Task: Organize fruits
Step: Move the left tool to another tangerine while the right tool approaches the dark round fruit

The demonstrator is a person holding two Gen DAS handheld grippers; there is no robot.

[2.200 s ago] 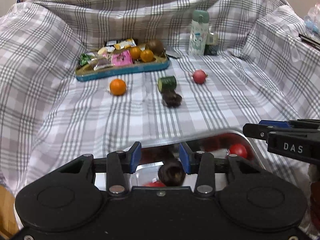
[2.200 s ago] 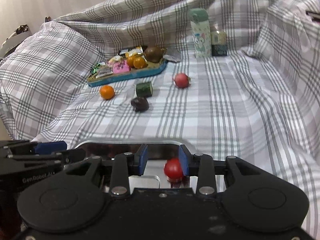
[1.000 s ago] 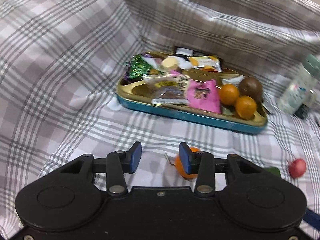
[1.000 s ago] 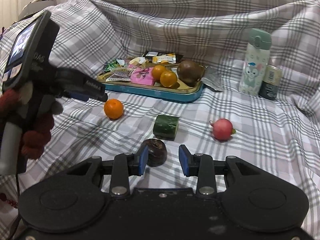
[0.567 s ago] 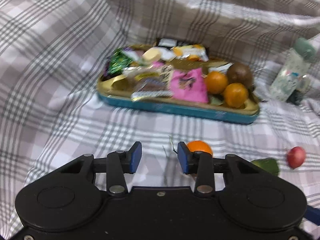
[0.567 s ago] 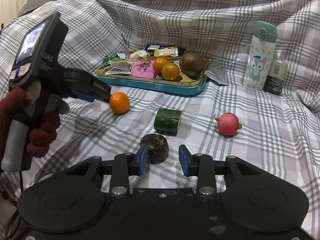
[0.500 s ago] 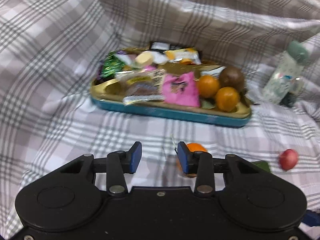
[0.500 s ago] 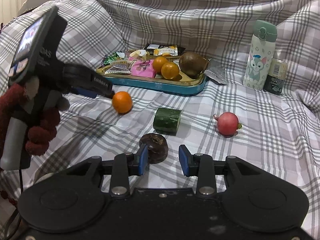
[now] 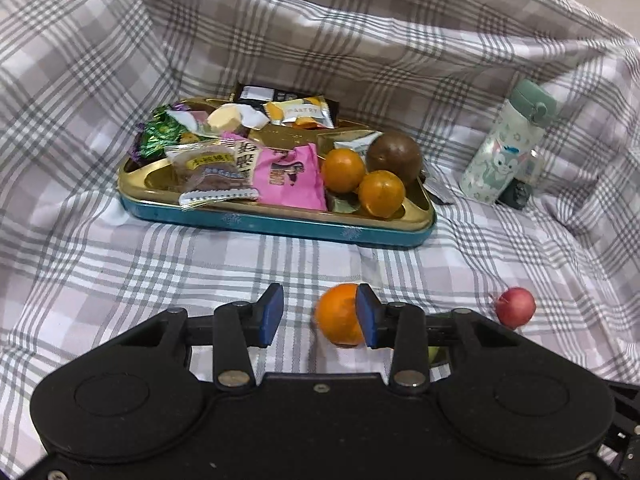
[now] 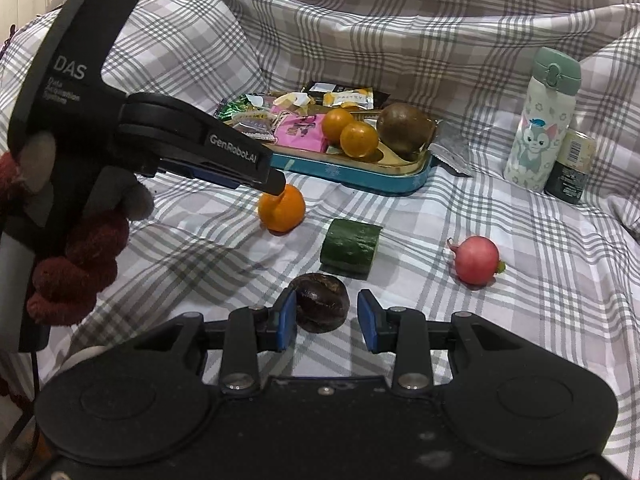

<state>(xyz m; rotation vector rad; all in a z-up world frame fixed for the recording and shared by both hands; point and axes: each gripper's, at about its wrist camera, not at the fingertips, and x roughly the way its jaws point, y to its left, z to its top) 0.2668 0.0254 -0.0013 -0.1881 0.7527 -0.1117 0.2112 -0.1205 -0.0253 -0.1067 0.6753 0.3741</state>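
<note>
A loose orange (image 9: 340, 314) lies on the checked cloth. My left gripper (image 9: 318, 316) is open around it, the orange close against the right finger; in the right wrist view the left gripper's tip (image 10: 276, 184) sits over the orange (image 10: 282, 208). My right gripper (image 10: 326, 320) is open with a dark brown fruit (image 10: 322, 306) between its fingers, nearer the left one. A green cucumber piece (image 10: 350, 250) and a red radish (image 10: 476, 260) lie on the cloth further back; the radish also shows in the left wrist view (image 9: 516, 306).
A teal and gold tray (image 9: 280, 224) holds snack packets, two oranges (image 9: 380, 192) and a brown round fruit (image 9: 394, 156). A cartoon-printed bottle (image 10: 540, 120) and a small dark jar (image 10: 570, 166) stand at the back right. Cloth folds rise all around.
My left gripper has shifted right so the orange now sits between its fingers. My right gripper has moved forward onto the dark brown fruit.
</note>
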